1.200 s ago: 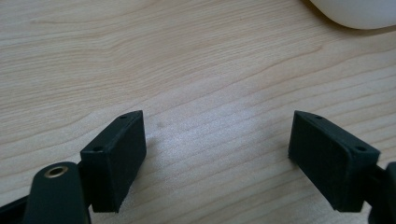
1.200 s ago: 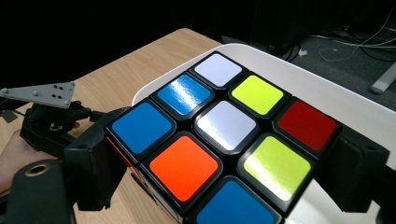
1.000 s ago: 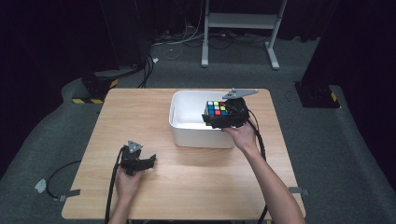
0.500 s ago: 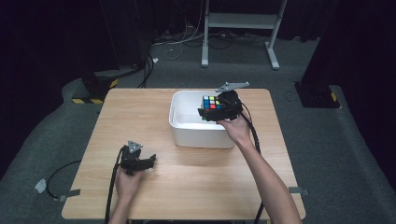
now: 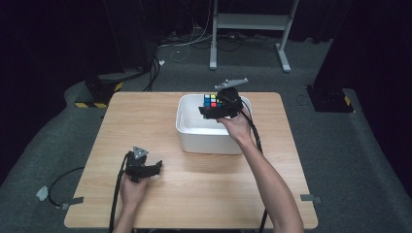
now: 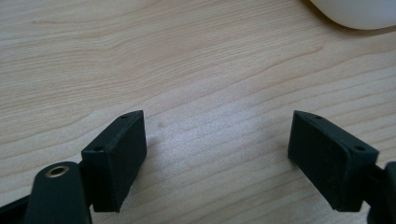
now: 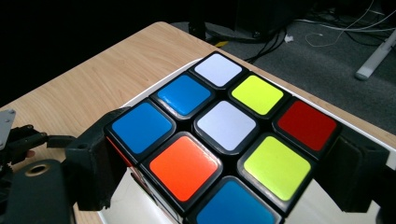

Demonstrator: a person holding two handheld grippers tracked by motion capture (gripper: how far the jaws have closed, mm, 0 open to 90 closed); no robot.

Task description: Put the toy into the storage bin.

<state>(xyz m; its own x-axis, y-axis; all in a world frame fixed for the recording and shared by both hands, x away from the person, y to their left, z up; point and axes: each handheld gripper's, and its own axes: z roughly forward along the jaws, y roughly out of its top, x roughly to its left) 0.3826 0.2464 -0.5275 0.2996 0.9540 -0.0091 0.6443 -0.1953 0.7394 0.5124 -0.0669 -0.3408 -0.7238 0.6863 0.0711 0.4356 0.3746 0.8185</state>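
In the high view the person's left hand [image 5: 132,187] is resting on the wooden table [image 5: 194,204] near its front edge, holding the left gripper [image 5: 154,168] low against the surface. A black cable [image 5: 116,194] is trailing back from it toward the table's near edge. In the left gripper view its two black jaws are standing wide apart with nothing but bare wood grain between them, so this tool is released. Ahead of its jaws and off to one side, the rounded corner of the white bin [image 6: 359,11] is showing, well apart from the jaw tips.

Farther across the table, the person's right hand [image 5: 238,127] is reaching over the near wall of the white bin [image 5: 209,143], which is sitting toward the far middle of the table. The right gripper [image 5: 214,110] is hanging above the bin's open top, and it is grasping the Rubik's cube [image 5: 212,101]. In the right gripper view the cube [image 7: 219,144] is sitting squarely between the two black jaws, one pressing each side, its upper face showing blue, white, yellow, red and orange stickers. Below the cube the bin's white rim is showing, so the cube is being held over the bin and clear of its floor. Beyond the table, a grey metal stand [image 5: 252,22] and loose cables are lying on the dark floor
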